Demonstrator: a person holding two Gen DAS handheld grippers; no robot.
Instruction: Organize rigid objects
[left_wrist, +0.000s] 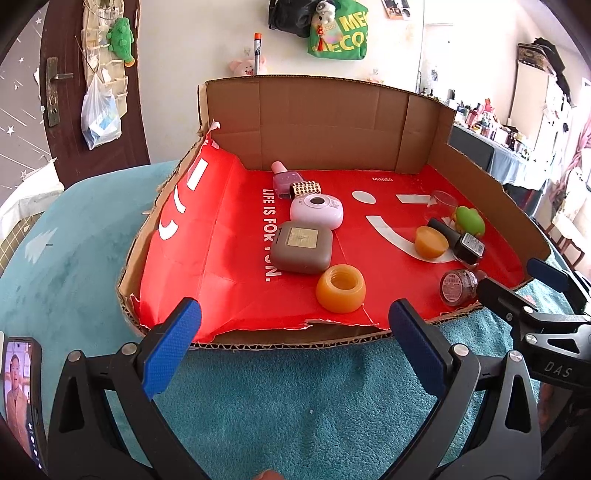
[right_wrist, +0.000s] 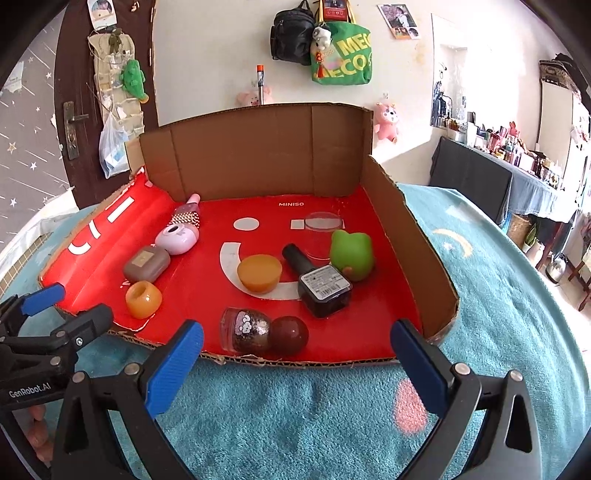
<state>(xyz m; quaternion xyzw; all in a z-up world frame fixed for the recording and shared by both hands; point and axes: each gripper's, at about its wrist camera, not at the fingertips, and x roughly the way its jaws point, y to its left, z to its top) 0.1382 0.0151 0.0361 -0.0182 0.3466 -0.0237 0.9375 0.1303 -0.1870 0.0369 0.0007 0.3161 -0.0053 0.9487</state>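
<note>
The cardboard tray (right_wrist: 406, 236) lies on the teal-covered counter (right_wrist: 295, 406), holding a row at left and loose bottles at right. Both the left gripper (left_wrist: 291, 343) and right gripper (right_wrist: 295, 354) hang released, empty. The round glitter bottle (right_wrist: 245, 330) by the torn front edge could roll out if nudged.

red tray liner (right_wrist: 369, 332) reads "miniso" and "life is for fun."; left tongs (right_wrist: 55, 306) read "genrobot.ai".
</note>
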